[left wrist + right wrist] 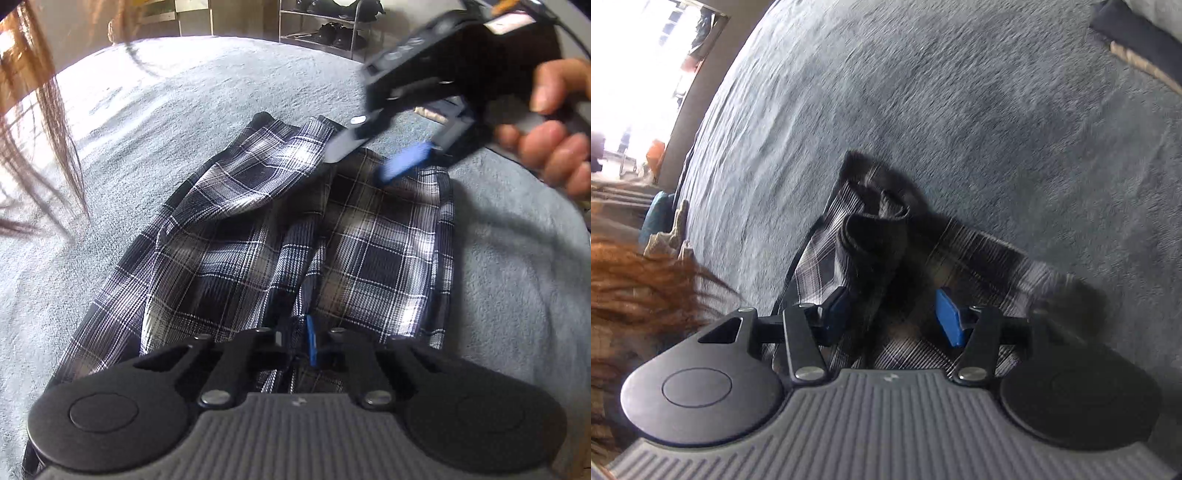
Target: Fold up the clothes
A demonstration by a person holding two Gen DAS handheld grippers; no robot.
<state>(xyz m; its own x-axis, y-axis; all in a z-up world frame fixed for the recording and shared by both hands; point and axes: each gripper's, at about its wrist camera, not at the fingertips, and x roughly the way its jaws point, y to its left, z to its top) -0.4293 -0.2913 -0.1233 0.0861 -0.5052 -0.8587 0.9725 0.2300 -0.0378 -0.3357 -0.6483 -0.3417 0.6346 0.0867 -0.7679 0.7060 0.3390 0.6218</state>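
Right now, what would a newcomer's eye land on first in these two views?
The plaid garment, lying rumpled mid-frame on the grey-blue blanket. The left gripper is pinched shut on its near edge, while the right gripper hovers open over the far end, a hand gripping it at the left view's upper right.

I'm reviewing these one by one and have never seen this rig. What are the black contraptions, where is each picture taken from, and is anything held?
They are hand-held two-finger grippers, each with a camera looking along its fingers. The left gripper is closed on the near edge of a plaid garment lying rumpled on a grey blanket. In its view, a hand holds the right gripper over the far end. The right view is blurred; that gripper is open above the cloth, holding nothing.
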